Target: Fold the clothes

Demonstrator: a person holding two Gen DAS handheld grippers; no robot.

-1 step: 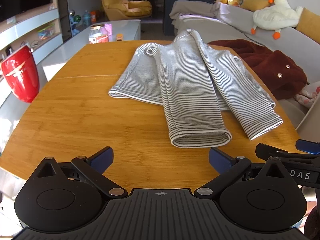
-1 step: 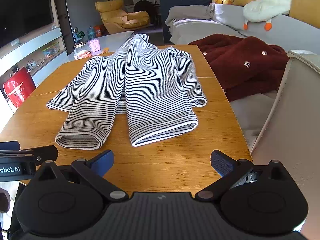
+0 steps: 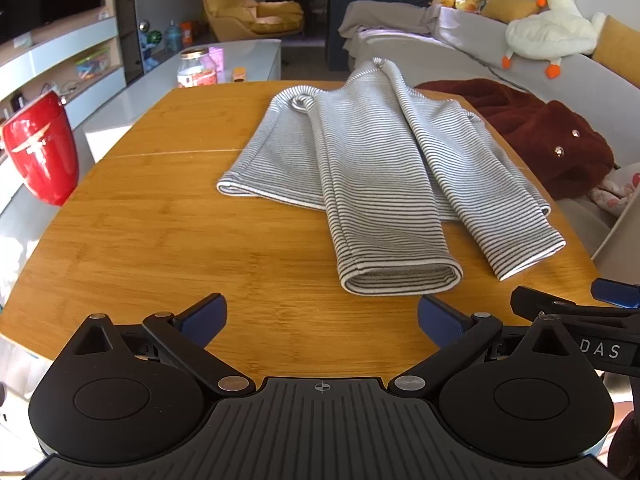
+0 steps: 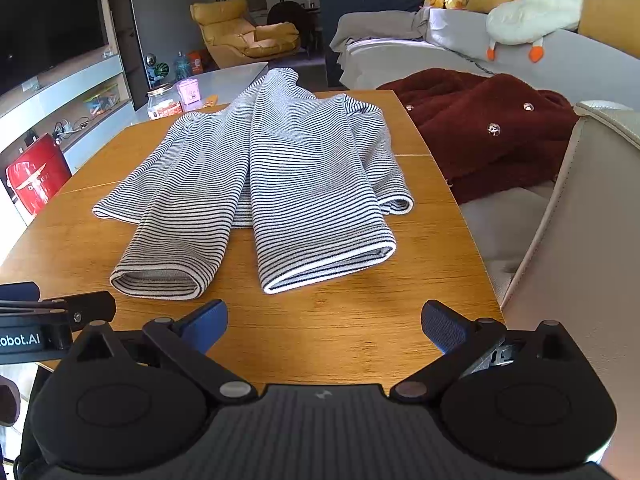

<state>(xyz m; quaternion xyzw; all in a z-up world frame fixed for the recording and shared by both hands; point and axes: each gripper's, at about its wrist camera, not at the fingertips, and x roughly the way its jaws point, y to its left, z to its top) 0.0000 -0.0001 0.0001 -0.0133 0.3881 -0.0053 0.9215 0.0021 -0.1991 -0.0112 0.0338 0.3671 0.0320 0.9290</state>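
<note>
A grey-and-white striped garment (image 3: 380, 168) lies on the wooden table (image 3: 160, 240), its two sleeves folded in and running toward me. In the left wrist view the left sleeve's cuff (image 3: 400, 280) lies just beyond my left gripper (image 3: 322, 318), which hovers open over the table's near edge with nothing between its fingers. In the right wrist view the same garment (image 4: 288, 168) spreads ahead of my right gripper (image 4: 325, 320), also open and holding nothing, short of the right sleeve's cuff (image 4: 328, 268). Each gripper shows at the edge of the other's view.
A dark red fuzzy coat (image 4: 480, 128) is heaped on the sofa along the table's right side. A red mini fridge (image 3: 42, 152) stands left of the table. A jar (image 3: 196, 68) sits on a low white table beyond. A plush goose (image 3: 552, 32) rests on the sofa back.
</note>
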